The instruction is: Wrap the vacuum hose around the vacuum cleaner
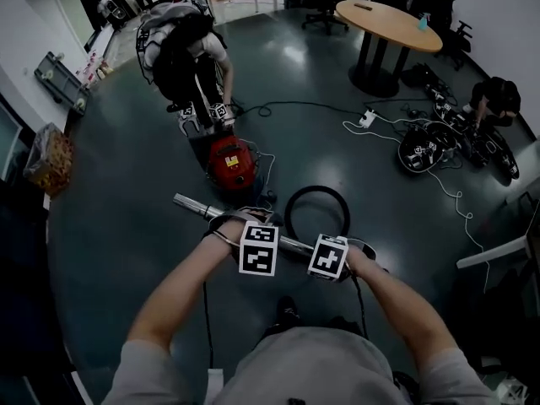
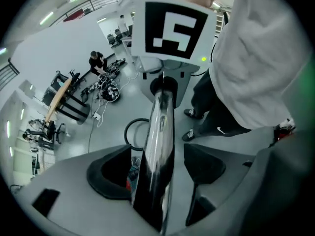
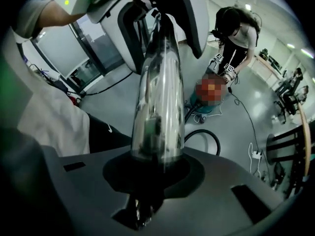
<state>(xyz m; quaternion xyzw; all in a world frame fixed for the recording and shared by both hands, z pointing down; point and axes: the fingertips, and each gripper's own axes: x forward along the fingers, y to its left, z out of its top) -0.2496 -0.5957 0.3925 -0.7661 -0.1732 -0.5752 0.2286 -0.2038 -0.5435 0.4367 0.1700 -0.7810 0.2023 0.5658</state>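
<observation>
While the left tongs (image 2: 160, 168) and right tongs (image 3: 157, 168) clamp the chrome wand (image 1: 194, 205), the hose (image 1: 289, 213) lies looped.

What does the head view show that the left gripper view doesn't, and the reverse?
Head view only: a second person bent over the red vacuum cleaner, and the marker cube on the left gripper. Left gripper view only: that gripper's jaws closed on the metal tube, seen close up. Both: the tube, the right gripper holding it, the black hose loop on the floor, the round table.
</observation>
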